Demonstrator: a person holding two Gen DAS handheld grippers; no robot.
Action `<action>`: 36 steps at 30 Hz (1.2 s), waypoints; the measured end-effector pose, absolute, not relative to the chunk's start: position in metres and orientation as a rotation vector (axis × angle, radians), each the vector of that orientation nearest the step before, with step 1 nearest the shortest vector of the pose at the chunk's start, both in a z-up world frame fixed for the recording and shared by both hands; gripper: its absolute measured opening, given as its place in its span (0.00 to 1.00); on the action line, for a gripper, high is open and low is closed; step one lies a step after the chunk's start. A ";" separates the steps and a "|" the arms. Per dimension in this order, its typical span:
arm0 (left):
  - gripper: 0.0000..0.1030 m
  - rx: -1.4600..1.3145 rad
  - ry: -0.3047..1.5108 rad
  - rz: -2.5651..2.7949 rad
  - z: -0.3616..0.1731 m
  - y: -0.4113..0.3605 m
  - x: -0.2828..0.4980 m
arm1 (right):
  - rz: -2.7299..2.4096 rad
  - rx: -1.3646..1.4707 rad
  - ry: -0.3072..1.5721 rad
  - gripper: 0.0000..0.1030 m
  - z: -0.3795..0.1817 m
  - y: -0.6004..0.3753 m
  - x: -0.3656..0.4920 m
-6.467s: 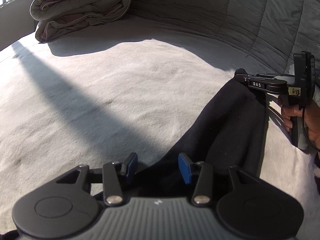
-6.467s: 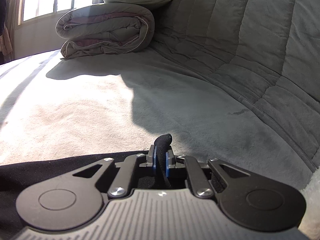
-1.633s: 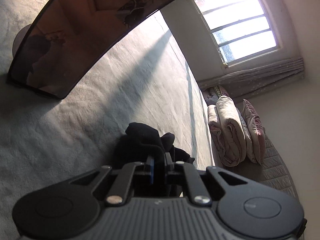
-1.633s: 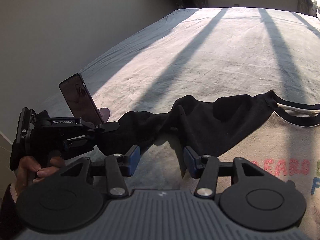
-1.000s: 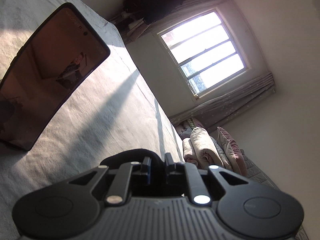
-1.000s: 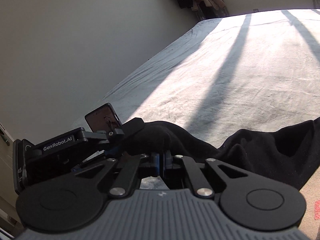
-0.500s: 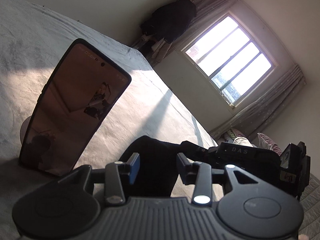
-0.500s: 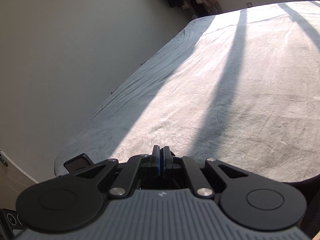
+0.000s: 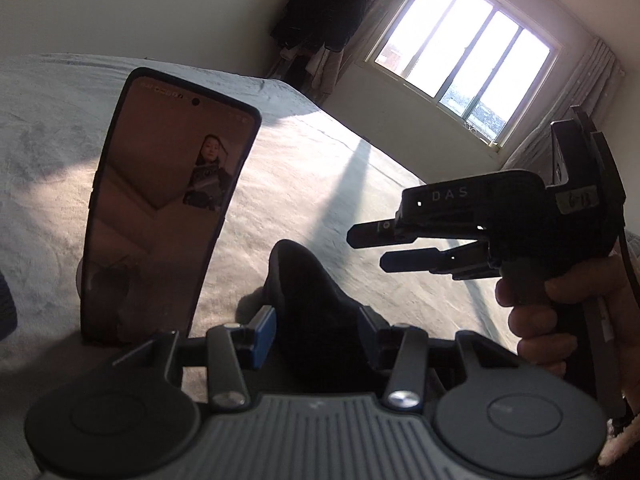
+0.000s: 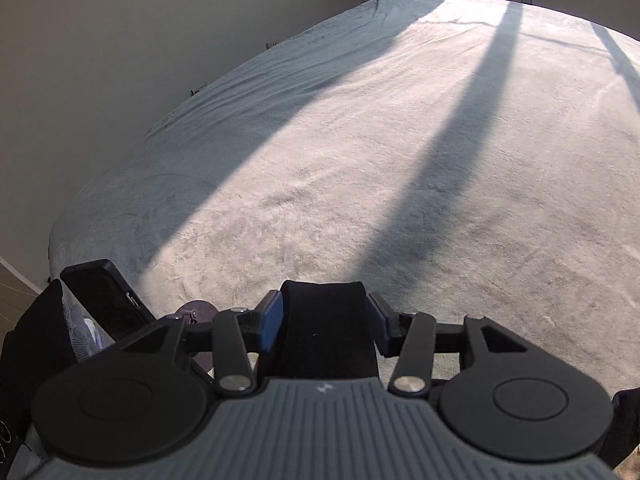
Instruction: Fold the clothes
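A black garment (image 9: 308, 292) lies bunched on the pale bed cover (image 9: 328, 184), its end poking up between the fingers of my left gripper (image 9: 316, 336), which is open. In the left wrist view my right gripper (image 9: 368, 252) hovers just right of and above that cloth end, fingers apart, held by a hand (image 9: 536, 308). In the right wrist view my right gripper (image 10: 324, 320) is open, and a band of the black garment (image 10: 324, 336) lies between its blue pads (image 10: 270, 322). Whether the cloth touches either gripper's pads I cannot tell.
A phone (image 9: 160, 208) stands upright on a small stand at the bed's near left corner; the same phone (image 10: 100, 300) shows at lower left in the right wrist view. Beyond it the bed cover (image 10: 400, 160) stretches away. A bright window (image 9: 460, 48) and hanging dark clothes (image 9: 320, 12) are at the far wall.
My right gripper, shut half a second ago, now stands open. My left gripper, shut on the black cloth a second ago, stays open. Both views have tilted down slightly.
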State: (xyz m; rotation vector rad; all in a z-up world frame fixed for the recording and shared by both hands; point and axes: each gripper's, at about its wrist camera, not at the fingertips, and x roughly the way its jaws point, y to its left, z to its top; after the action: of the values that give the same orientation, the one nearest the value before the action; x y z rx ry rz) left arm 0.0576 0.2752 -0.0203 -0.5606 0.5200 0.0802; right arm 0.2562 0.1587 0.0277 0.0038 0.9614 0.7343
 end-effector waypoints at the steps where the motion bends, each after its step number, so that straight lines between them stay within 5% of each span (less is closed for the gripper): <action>1: 0.44 -0.568 0.542 0.074 -0.023 0.274 0.060 | 0.720 -0.005 0.991 0.49 0.021 0.159 0.257; 6: 0.39 -0.568 0.619 0.065 -0.031 0.270 0.070 | 0.702 0.007 1.169 0.49 -0.007 0.166 0.272; 9: 0.39 -0.575 0.644 0.070 -0.035 0.270 0.076 | 0.731 -0.104 1.215 0.05 -0.012 0.179 0.274; 24: 0.39 -0.616 0.695 0.100 -0.043 0.265 0.098 | 0.842 -0.835 0.518 0.05 0.077 0.259 0.240; 29: 0.39 -0.617 0.696 0.110 -0.042 0.266 0.099 | 0.901 -0.840 0.455 0.05 0.085 0.283 0.233; 36: 0.39 -0.600 0.708 0.121 -0.042 0.266 0.097 | 1.000 -0.598 0.548 0.24 0.102 0.292 0.235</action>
State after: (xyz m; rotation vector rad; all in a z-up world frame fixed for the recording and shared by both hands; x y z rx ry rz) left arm 0.0973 0.2665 -0.0423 -0.5997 0.7081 0.1210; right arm 0.2351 0.2919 0.1022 -0.5976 0.5477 1.0002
